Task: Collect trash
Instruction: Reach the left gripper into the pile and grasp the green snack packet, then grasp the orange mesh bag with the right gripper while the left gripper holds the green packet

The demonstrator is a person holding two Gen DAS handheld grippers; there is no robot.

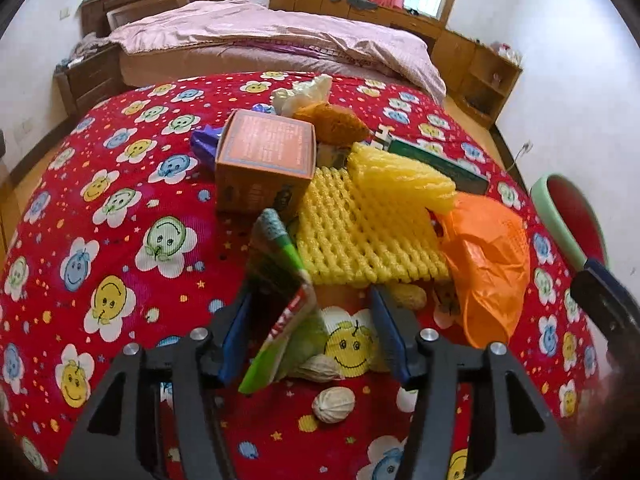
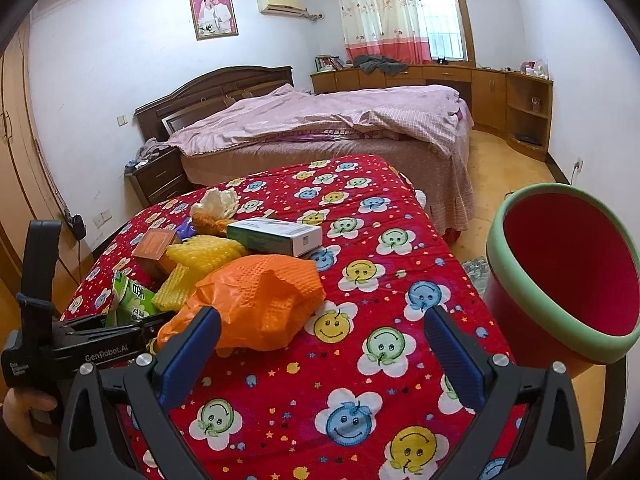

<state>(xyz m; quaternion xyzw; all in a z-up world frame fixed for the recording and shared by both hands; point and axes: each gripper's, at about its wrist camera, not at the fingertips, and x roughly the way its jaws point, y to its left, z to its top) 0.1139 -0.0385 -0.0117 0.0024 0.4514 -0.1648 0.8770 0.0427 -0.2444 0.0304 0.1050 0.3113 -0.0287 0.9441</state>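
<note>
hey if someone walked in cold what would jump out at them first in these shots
A heap of trash sits mid-table on the red smiley-flower cloth: a crumpled orange plastic bag at its near edge, yellow foam fruit netting behind. Right of the table stands a red bin with a green rim.

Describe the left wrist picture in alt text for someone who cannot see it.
The left gripper stands open around a green snack wrapper on a red smiley-flower cloth. Beyond lie an orange box, yellow foam netting and an orange plastic bag, with a bed behind.
</note>
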